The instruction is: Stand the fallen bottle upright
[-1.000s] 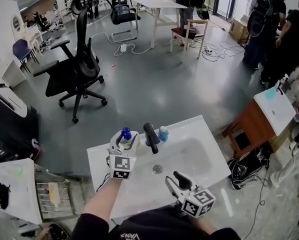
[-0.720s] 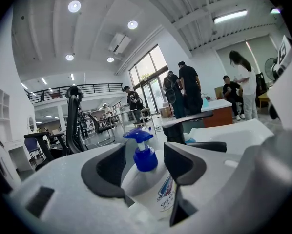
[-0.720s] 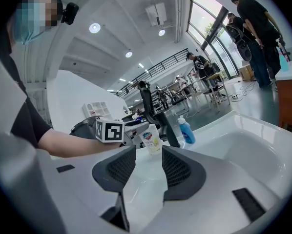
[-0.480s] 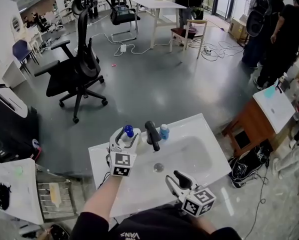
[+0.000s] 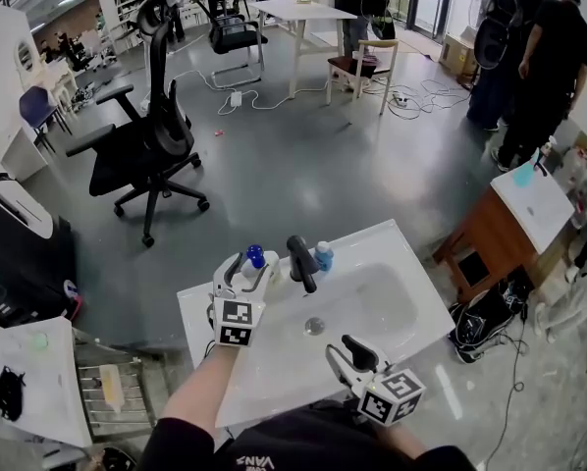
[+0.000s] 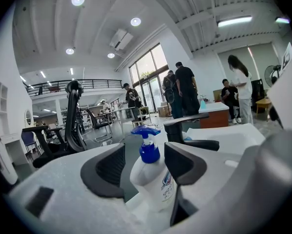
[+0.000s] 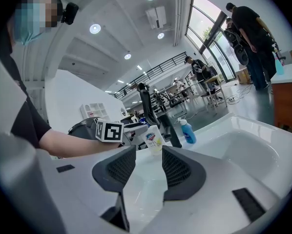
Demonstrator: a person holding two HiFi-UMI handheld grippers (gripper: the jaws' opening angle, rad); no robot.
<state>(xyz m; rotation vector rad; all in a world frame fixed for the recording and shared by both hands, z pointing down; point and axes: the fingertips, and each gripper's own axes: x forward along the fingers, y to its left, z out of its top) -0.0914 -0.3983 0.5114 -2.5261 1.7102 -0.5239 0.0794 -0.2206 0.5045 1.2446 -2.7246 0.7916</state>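
The left gripper [image 5: 249, 268] has just spread its jaws off the bottle [image 6: 153, 177], which stands upright between them just beside the tap [image 5: 301, 263], so the task looks done; the right gripper [image 5: 345, 351] hangs spread and empty.

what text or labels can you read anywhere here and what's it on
Shirt: white letters, upside down and cut by the edge, perhaps "VANS".
Pump bottle: blue and red logo with print, too blurred to read.
Blue bottle: nothing readable.
Cubes: black-and-white squares, no words.
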